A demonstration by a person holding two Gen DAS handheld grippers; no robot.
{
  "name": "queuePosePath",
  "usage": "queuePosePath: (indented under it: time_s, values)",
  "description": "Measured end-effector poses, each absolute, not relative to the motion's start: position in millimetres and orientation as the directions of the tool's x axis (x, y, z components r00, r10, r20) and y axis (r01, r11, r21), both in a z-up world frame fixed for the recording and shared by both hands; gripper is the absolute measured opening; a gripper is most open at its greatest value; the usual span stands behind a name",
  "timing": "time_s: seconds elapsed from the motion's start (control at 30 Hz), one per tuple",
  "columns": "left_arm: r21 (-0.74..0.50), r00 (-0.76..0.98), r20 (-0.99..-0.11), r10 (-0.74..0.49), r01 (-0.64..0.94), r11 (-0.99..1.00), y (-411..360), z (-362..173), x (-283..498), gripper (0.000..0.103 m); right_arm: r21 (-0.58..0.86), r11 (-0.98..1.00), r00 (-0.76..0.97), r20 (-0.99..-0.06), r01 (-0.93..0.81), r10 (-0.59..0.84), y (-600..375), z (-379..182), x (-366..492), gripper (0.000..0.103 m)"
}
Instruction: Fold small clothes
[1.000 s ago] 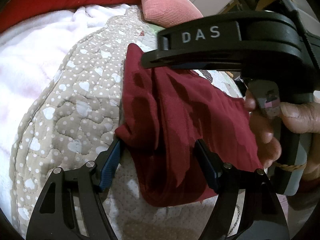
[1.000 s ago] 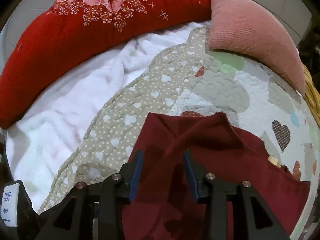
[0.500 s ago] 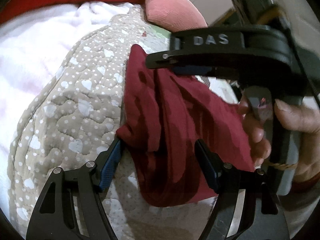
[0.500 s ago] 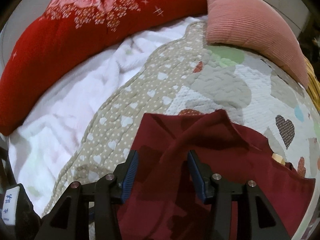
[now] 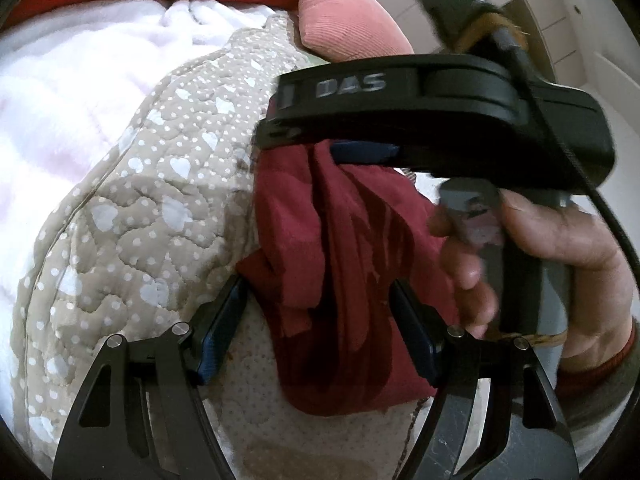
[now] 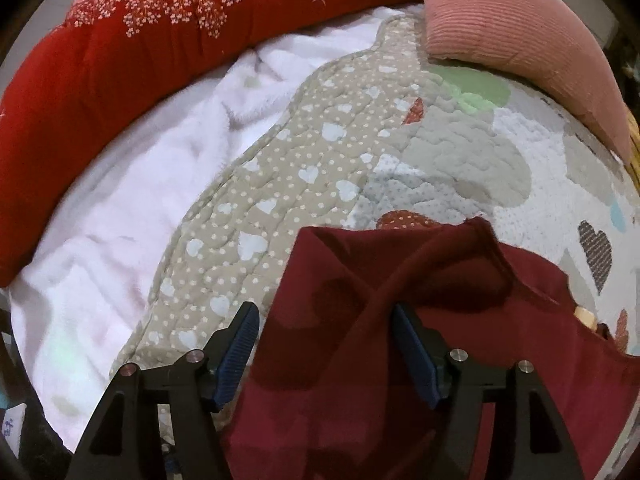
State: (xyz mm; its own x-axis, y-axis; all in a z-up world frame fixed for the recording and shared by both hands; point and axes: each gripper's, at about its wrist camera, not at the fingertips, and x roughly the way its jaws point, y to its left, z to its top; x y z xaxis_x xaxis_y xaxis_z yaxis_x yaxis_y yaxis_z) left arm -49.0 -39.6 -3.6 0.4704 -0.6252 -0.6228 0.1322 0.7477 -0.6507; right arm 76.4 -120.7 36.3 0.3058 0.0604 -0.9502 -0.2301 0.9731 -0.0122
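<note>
While its blue-padded fingers [image 6: 236,344] have just been spreading apart, the right gripper [image 6: 326,346] straddles the crumpled dark red cloth garment [image 6: 400,320] without pinching it; the left gripper [image 5: 320,328] likewise stands wide around it on the heart-patterned quilted bedspread [image 6: 304,168]

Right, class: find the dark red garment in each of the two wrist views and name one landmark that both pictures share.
Left wrist view: the dark red garment lies bunched in the centre, running down between the left claw's fingers.
Right wrist view: the dark red garment fills the lower centre and lower right, under the right claw.
Shared landmark: the pink ribbed cushion, on the heart-print quilt.
</note>
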Motion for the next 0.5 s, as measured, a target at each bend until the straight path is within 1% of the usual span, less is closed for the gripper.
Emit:
queuePosePath:
  time_s: [0.17,0.27,0.3,0.33,0.4,0.43,0.47,0.5]
  values:
    - [-0.610,0.480,-0.646,-0.593,0.142,0.780,-46.3,-2.2,-54.6,0.074,-0.077,0.972,0.389,-0.921,-0.221,0.016,-127.6,60.8,66.2,0.067]
    - [-0.595,0.486,-0.652,-0.582,0.149,0.790,-49.7,-2.7,-54.8,0.076,-0.072,0.967,0.309,-0.951,-0.245,0.008,-124.6,43.8,72.3,0.069]
    - [-0.590,0.488,-0.654,-0.579,0.151,0.793,-51.2,-3.0,-54.0,0.078,-0.070,0.965,0.283,-0.959,-0.251,0.004,-124.4,35.8,75.4,0.072]
    - [-0.583,0.491,-0.656,-0.573,0.152,0.798,-52.7,-2.8,-54.6,0.078,-0.086,0.964,0.284,-0.959,-0.253,-0.011,-122.8,28.9,77.3,0.075]
    - [-0.568,0.502,-0.661,-0.557,0.150,0.809,-55.4,-3.0,-55.5,0.079,-0.103,0.962,0.316,-0.949,-0.253,-0.019,-122.2,25.5,77.6,0.077]
    - [-0.566,0.507,-0.660,-0.555,0.150,0.811,-56.6,-3.0,-56.0,0.081,-0.096,0.963,0.322,-0.947,-0.253,-0.010,-123.4,25.4,77.8,0.077]
    - [-0.566,0.512,-0.657,-0.554,0.152,0.811,-58.1,-3.1,-56.9,0.082,-0.086,0.962,0.330,-0.944,-0.258,0.004,-125.2,26.4,77.4,0.075]
    - [-0.566,0.517,-0.651,-0.555,0.156,0.809,-60.5,-3.3,-56.5,0.086,-0.085,0.962,0.345,-0.938,-0.260,0.011,-127.2,28.1,76.3,0.060]
